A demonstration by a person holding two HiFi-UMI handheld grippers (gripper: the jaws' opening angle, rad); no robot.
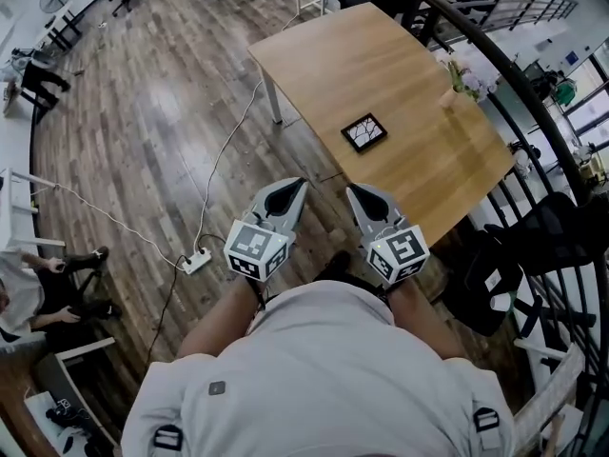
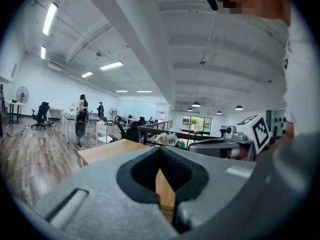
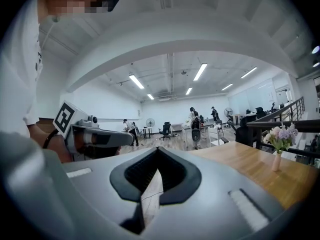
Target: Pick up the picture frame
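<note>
A small black picture frame [image 1: 364, 131] with a branch-like drawing lies flat on the wooden table [image 1: 381, 74], near its nearer edge. My left gripper [image 1: 293, 188] and right gripper [image 1: 357, 194] are held side by side in front of my chest, short of the table and pointing toward it. Both are shut with nothing between the jaws. In the left gripper view the shut jaws [image 2: 161, 151] point at the table top [image 2: 107, 151], and the right gripper [image 2: 225, 146] shows beside them. In the right gripper view the shut jaws [image 3: 159, 152] face the table [image 3: 260, 166].
A small vase of flowers [image 1: 463, 79] stands at the table's far right edge, also in the right gripper view [image 3: 278, 144]. A black railing [image 1: 533, 141] curves along the right. A power strip [image 1: 197, 261] and cables lie on the wooden floor. Office chairs and people are farther off.
</note>
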